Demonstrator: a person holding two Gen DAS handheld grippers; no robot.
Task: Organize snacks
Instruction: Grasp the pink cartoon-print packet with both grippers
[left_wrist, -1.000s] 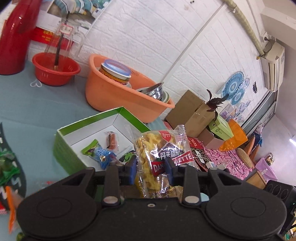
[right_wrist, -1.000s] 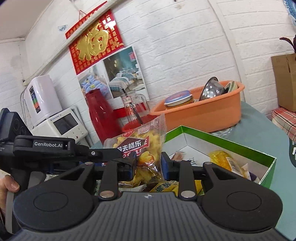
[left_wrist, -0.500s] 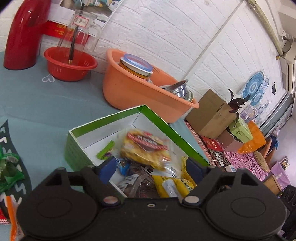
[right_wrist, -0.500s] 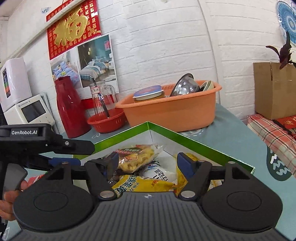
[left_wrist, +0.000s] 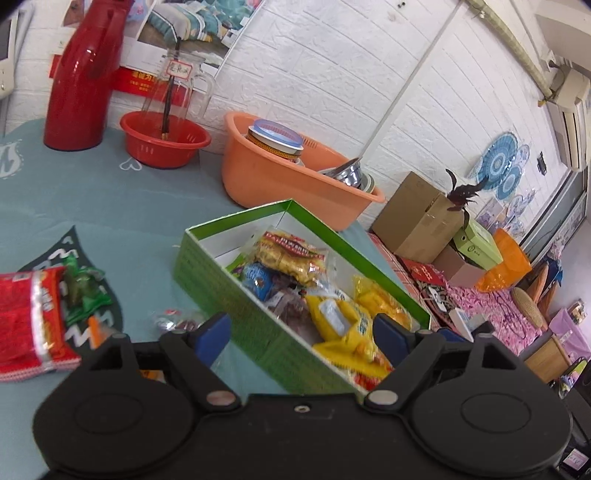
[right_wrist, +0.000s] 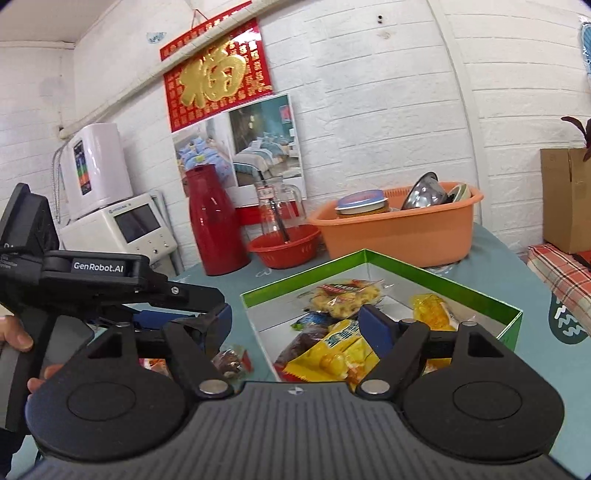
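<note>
Two hand-held grippers are shown above a green cardboard box with a white interior (left_wrist: 236, 291), which rests on a blue-grey tablecloth (left_wrist: 110, 206). The left gripper (left_wrist: 301, 334) is seen with its jaws spread fully apart and nothing held between them; the right gripper (right_wrist: 295, 325) is likewise wide open and empty. Inside the box, a clear bag of yellow twisted crackers with a red label (left_wrist: 291, 256) lies near the far end, with yellow packets (left_wrist: 347, 325) nearer the grippers. A red snack bag (left_wrist: 26, 321) and a green wrapper (left_wrist: 83, 290) lie on the cloth, left of the box. An orange plastic basin (left_wrist: 288, 184) stands behind the box.
</note>
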